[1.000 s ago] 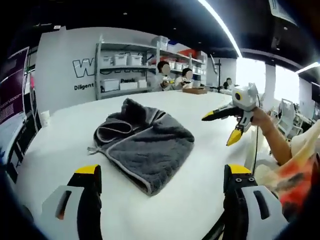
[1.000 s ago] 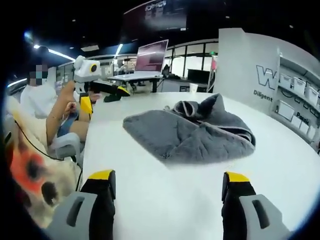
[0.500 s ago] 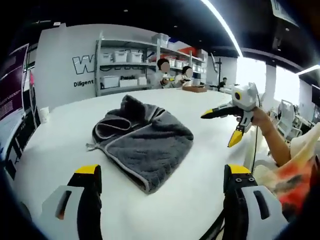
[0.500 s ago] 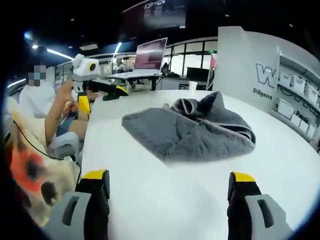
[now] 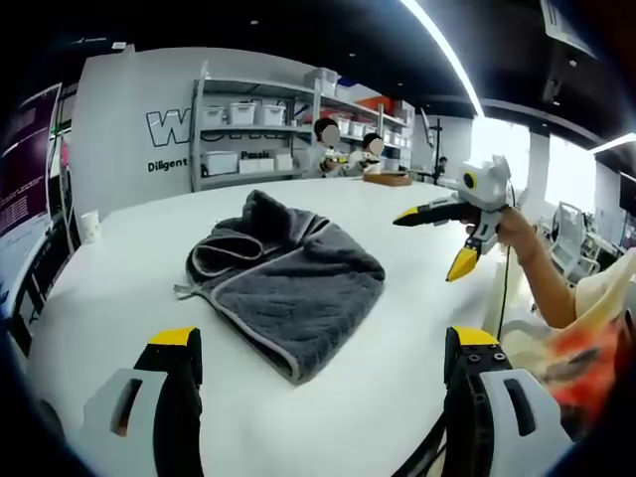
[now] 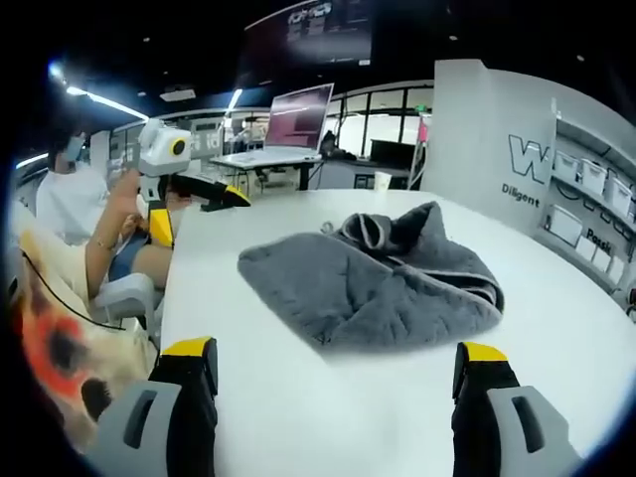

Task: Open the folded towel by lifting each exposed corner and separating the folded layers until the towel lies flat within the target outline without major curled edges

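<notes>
Both claws hang released, jaws spread wide with nothing between them: the left gripper (image 5: 323,343) hovers over the near edge of the white tabletop (image 5: 119,268), and the right gripper (image 6: 335,353) does the same from its own side. One towel (image 5: 283,273), grey, sits folded and rumpled around the middle of the tabletop, a pale hem running along its layers and a loose fold bunched at the far end. Bare white surface lies between the left gripper's jaws and the towel's nearest corner, and bare surface rings the towel on all sides. In the left gripper view the right gripper shows beyond the tabletop's right edge, held in a hand (image 5: 515,229), yellow tips apart, off the towel. In the right gripper view the left gripper (image 6: 186,212) shows at the tabletop's left edge, well apart from the towel (image 6: 383,283). Farther back stand shelves (image 5: 258,134) with white bins, two seated people, and a laptop (image 6: 298,114) on a far table.
</notes>
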A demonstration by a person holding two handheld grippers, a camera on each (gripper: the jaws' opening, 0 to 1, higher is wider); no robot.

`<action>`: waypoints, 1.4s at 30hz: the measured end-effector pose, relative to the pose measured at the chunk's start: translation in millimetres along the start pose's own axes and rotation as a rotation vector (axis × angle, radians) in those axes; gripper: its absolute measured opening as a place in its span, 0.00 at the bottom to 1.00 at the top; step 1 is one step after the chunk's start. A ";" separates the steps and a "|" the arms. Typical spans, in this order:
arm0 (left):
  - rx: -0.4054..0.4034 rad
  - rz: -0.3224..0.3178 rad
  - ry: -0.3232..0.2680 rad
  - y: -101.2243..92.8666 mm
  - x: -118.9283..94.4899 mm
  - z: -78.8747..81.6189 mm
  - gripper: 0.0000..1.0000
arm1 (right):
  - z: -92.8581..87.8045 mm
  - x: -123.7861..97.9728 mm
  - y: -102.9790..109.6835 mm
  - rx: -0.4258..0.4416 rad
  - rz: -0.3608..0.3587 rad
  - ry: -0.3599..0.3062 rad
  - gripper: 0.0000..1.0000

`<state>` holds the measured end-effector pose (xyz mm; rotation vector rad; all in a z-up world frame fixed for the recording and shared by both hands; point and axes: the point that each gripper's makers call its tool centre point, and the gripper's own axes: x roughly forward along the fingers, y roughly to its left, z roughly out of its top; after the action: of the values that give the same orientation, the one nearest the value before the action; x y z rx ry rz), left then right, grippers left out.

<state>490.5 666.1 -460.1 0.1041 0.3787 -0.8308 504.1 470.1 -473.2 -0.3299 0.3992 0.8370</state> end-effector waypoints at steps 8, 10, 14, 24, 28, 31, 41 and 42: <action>-0.001 0.001 -0.004 -1.2 -6.7 0.5 1.00 | 35.9 16.0 -12.7 -0.039 -0.038 -0.005 0.95; 0.000 0.002 -0.006 -1.3 -8.6 1.1 1.00 | 43.1 21.2 -18.6 -0.051 -0.063 -0.003 0.94; 0.004 0.002 -0.004 -1.3 -10.2 1.2 0.99 | 49.3 34.8 -27.7 -0.056 -0.095 0.015 0.91; -0.006 0.004 -0.009 2.6 -14.6 2.7 0.99 | 48.6 68.7 -64.7 -0.095 -0.234 0.091 0.76; -0.008 0.007 -0.011 3.2 -16.2 3.1 0.98 | 49.5 82.0 -66.3 -0.145 -0.240 0.106 0.61; -0.003 0.006 -0.008 3.0 -16.9 3.2 0.98 | 48.2 92.9 -63.2 -0.146 -0.222 0.106 0.53; -0.005 0.003 -0.009 3.2 -19.1 3.6 0.98 | 15.3 111.5 -55.3 -0.195 -0.215 0.232 0.21; -0.005 0.003 -0.007 3.4 -19.3 3.1 0.98 | 14.1 112.2 -56.8 -0.188 -0.212 0.232 0.18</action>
<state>482.1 681.2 -450.3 0.0973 0.3744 -0.8266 618.4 513.3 -506.0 -0.6371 0.4927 0.6312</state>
